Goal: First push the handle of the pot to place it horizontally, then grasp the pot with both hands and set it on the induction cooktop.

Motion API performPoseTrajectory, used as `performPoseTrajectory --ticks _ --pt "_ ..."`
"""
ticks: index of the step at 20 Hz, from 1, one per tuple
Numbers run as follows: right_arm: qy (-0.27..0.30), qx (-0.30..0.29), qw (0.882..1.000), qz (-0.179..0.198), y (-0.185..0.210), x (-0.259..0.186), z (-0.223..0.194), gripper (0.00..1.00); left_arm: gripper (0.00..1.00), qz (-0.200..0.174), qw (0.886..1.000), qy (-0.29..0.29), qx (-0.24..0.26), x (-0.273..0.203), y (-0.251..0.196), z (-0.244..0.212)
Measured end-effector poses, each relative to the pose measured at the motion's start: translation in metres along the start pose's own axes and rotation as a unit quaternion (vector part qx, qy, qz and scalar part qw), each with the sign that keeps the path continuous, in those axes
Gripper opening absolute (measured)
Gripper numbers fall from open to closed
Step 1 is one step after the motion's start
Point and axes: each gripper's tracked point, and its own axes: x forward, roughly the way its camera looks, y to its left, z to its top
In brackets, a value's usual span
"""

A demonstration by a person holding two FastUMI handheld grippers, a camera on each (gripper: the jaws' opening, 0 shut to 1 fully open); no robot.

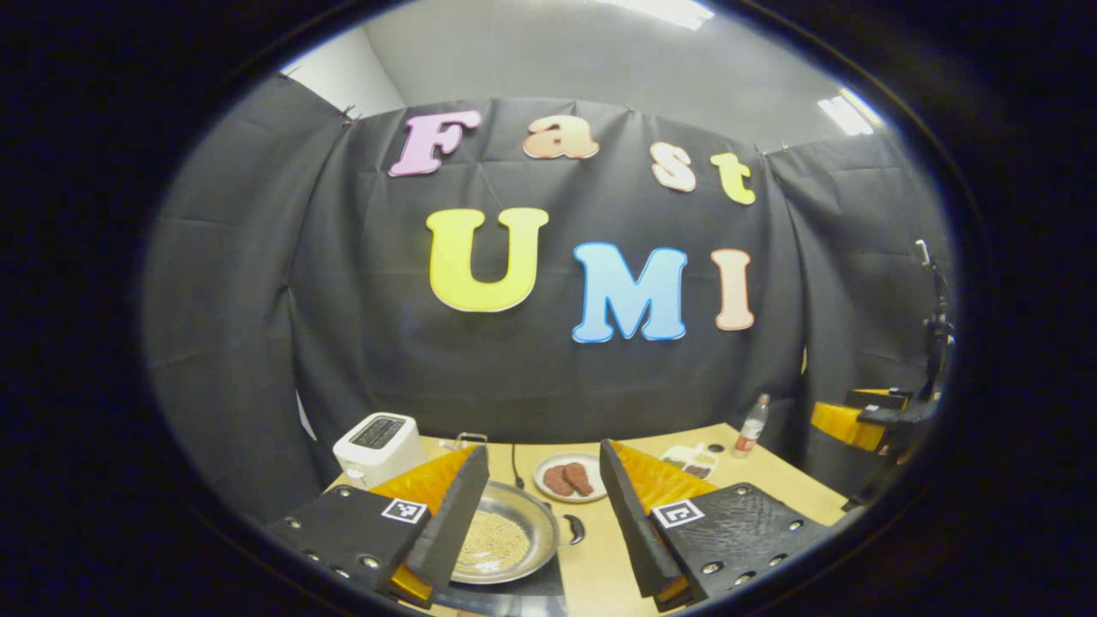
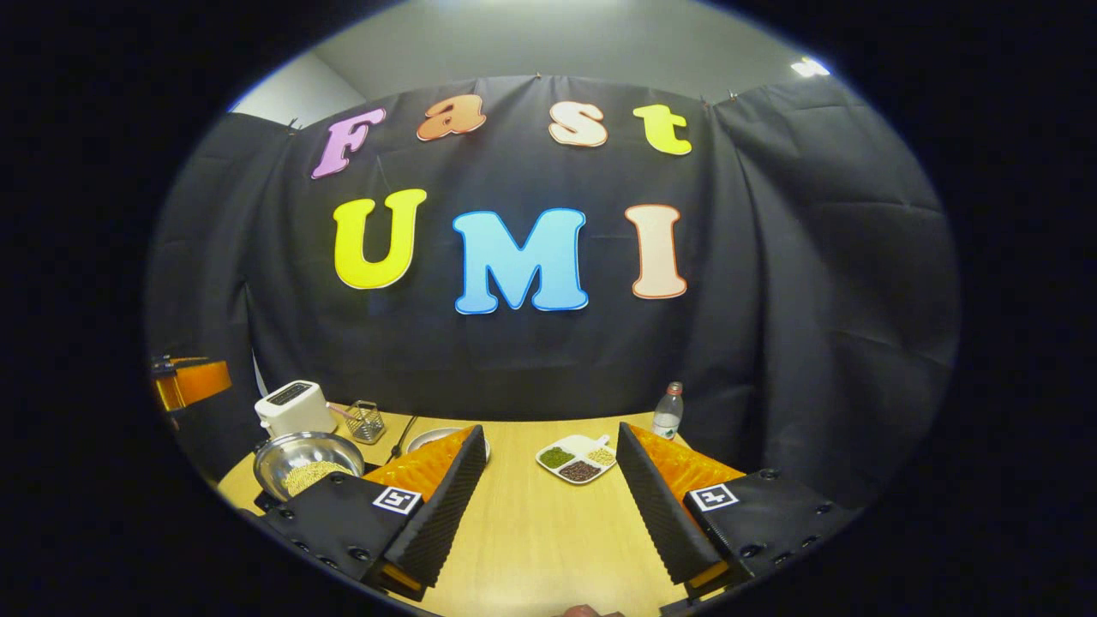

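In the left gripper view, a white boxy toaster (image 1: 378, 446) stands at about eight o'clock on a pale wooden table (image 1: 771, 480), close to the black cloth wall. Right of it, the left gripper (image 1: 538, 506) spreads its two fingers wide with nothing between them but air. Behind and between those fingers, near six o'clock, sits the round shiny metal pot (image 1: 506, 540) holding pale grains; its left part hides behind the left finger. A short dark handle (image 1: 572, 529) sticks out from its right rim, pointing toward three o'clock. The pot seems to rest on a dark flat surface (image 1: 531, 590) at the bottom edge, though whether that is the cooktop I cannot tell. Beyond the pot lies a white round plate with brown meat pieces (image 1: 570, 477), then a white divided dish (image 1: 690, 460) and a clear plastic bottle (image 1: 752, 426) toward four o'clock.

In the right gripper view, the toaster (image 2: 294, 406) and the pot (image 2: 307, 463) sit at about eight o'clock, the pot just behind the left finger. A small wire basket (image 2: 367, 420) stands right of the toaster. The right gripper (image 2: 548, 506) is also wide open and empty, above bare table (image 2: 548, 531). The divided dish (image 2: 578, 459) shows between its fingers, with the bottle (image 2: 668, 411) farther right.
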Motion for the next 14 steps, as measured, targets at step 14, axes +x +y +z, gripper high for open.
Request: performPoseTrajectory --ticks 14 --pt "-0.051 -0.005 0.998 0.04 -0.085 -0.099 -0.011 0.97 0.87 0.099 0.993 -0.061 -0.006 -0.128 -0.111 0.01"
